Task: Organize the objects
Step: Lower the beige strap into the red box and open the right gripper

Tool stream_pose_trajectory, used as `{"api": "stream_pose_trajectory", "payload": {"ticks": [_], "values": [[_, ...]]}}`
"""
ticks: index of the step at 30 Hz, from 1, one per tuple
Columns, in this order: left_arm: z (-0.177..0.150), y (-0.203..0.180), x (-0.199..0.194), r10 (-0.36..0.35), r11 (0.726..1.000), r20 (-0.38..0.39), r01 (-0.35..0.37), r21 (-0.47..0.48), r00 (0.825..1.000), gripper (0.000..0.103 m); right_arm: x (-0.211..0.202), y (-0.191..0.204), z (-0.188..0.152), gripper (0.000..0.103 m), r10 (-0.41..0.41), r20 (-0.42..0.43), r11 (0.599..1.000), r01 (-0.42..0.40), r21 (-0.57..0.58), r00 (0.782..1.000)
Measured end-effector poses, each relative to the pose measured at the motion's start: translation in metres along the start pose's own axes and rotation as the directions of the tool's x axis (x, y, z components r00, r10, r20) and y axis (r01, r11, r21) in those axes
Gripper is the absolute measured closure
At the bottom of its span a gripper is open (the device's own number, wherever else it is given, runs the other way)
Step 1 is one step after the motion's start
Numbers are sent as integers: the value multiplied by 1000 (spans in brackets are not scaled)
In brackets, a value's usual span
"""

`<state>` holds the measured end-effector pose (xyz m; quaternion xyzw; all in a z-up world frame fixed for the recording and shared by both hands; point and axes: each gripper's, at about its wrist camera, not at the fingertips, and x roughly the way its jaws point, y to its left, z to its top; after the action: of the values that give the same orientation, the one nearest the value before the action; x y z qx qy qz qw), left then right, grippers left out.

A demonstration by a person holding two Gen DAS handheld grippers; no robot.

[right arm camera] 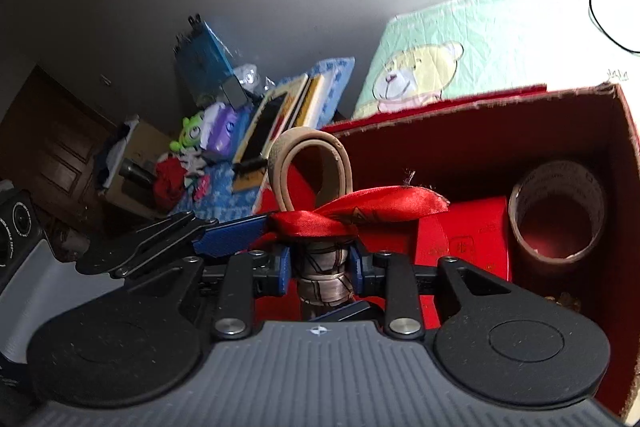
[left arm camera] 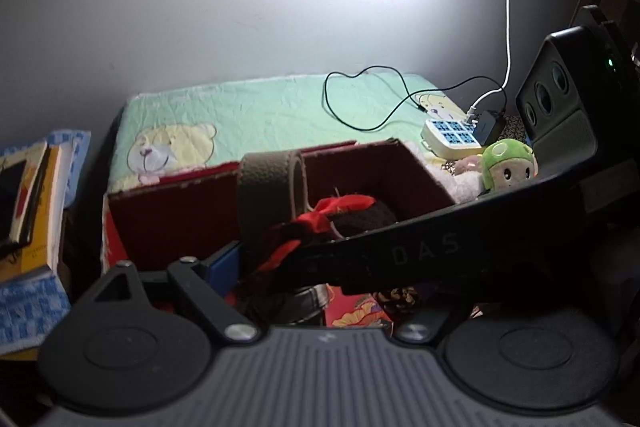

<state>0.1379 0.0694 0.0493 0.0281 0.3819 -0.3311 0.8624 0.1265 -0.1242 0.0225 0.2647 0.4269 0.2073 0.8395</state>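
1. Right now our right gripper (right arm camera: 320, 263) is squeezed tight on the belt (right arm camera: 322, 277), with a blue pad pressing each side of the rolled, shiny part.
2. Just above that, our left gripper (right arm camera: 256, 227) comes in from the side, and its blue finger (right arm camera: 230, 235) touches the red ribbon (right arm camera: 360, 213). It looks pinched on the ribbon, but we cannot tell for sure, because the other finger is hidden.
3. In the left wrist view, the right gripper's dark arm crosses in front and hides the left tips too.
4. The tan loop of the belt stands up above both grippers, at the near edge of the red box (right arm camera: 480, 143).
5. Deeper in the box we see a roll of brown tape (right arm camera: 558, 211) and a flat red packet (right arm camera: 464, 239).
6. To do this step well, we think we should keep the belt held firm, pull the ribbon gently and straight, and lower both slowly into the bare spot beside the packet, so the tape does not get bumped.
7. Far back lie the green bear cloth (left arm camera: 260, 107), the power strip (left arm camera: 450, 137) and a green plush toy (left arm camera: 508, 163).
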Motion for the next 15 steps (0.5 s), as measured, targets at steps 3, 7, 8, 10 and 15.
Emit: {"api": "stream_pose_trajectory", "payload": {"ticks": [3,7,8,10,15], "values": [[-10,3,4,-3,999,-34,2,-35,999,22,17,6,-5,72,-44,-79,999,43,-12,996],[-10,9,16,-8,999,-71,5,-40,997,31,36,-3,-3,74,-113,-162,994,112,-13,980],[-11,10,17,-1,999,-79,-2,-38,997,31,39,-7,-3,74,-112,-178,994,114,0,978],[-14,17,24,-2,999,-94,-3,-45,996,31,45,-12,-2,75,-103,-206,994,109,19,973],[-19,35,39,-17,995,-146,2,-98,989,31,56,-18,-2,79,-119,-252,991,131,31,960]]}}
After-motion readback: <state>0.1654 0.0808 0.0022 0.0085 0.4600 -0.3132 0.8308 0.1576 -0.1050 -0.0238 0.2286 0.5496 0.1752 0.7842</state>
